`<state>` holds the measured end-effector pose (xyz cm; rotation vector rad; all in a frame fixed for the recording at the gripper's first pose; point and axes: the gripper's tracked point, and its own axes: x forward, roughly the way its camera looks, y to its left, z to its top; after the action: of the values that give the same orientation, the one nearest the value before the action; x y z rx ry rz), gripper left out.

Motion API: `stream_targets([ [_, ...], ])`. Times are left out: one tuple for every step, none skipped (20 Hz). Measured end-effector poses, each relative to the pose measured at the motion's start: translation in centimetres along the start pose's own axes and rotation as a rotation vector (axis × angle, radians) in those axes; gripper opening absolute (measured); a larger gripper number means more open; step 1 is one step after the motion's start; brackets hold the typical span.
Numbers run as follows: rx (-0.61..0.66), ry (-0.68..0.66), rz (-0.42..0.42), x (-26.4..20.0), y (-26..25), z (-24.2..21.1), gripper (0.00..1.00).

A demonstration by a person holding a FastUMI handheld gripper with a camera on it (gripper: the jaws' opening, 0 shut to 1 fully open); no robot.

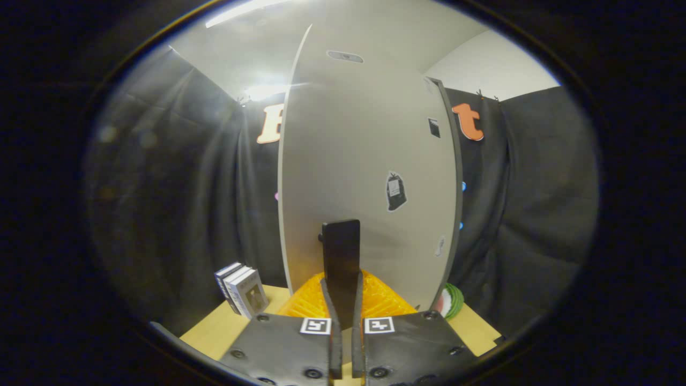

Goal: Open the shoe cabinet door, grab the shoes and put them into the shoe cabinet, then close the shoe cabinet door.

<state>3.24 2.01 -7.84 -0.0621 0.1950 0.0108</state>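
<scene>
A pale wooden worktop [471, 327] sits in a dark-draped booth. The cabinet door [364, 177] stands upright, long axis vertical; the jaws seemingly pinch its dark handle [341, 257], nearly closed.

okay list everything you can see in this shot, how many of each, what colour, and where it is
cabinet door: one, pale grey, upright straight ahead of the fingers
door handle: one, black, on the door, between the fingers
stickers: a few, dark, on the door
mesh item: one, orange, at the door's foot
books: a small stack, upright, left of the door
round object: one, green-rimmed, right of the door
table: one, light wood
gripper: one, fingers closed on the handle
</scene>
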Motion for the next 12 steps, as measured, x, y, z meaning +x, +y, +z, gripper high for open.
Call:
stream_targets([
  [-0.005, -0.002, -0.010, -0.3, -0.3, 0.1, 0.09],
  [-0.010, -0.004, -0.025, -0.6, -0.8, -0.2, 0.10],
  [-0.010, 0.001, -0.032, -0.8, -1.1, 0.0, 0.11],
  [-0.009, 0.000, -0.038, -1.3, -1.6, 0.0, 0.11],
  [-0.004, 0.001, -0.048, -1.7, -2.1, 0.1, 0.12],
  [0.000, 0.002, -0.061, -2.3, -2.6, 0.1, 0.12],
  [0.002, 0.002, -0.079, -2.9, -3.3, 0.1, 0.12],
  [0.001, 0.000, -0.098, -3.6, -4.1, 0.1, 0.12],
  [-0.002, 0.000, -0.114, -4.0, -4.8, 0.2, 0.12],
  [-0.003, 0.001, -0.127, -4.4, -5.5, 0.1, 0.12],
  [-0.004, 0.002, -0.137, -4.8, -6.2, 0.3, 0.12],
  [-0.002, 0.002, -0.147, -5.3, -6.8, 0.2, 0.12],
])
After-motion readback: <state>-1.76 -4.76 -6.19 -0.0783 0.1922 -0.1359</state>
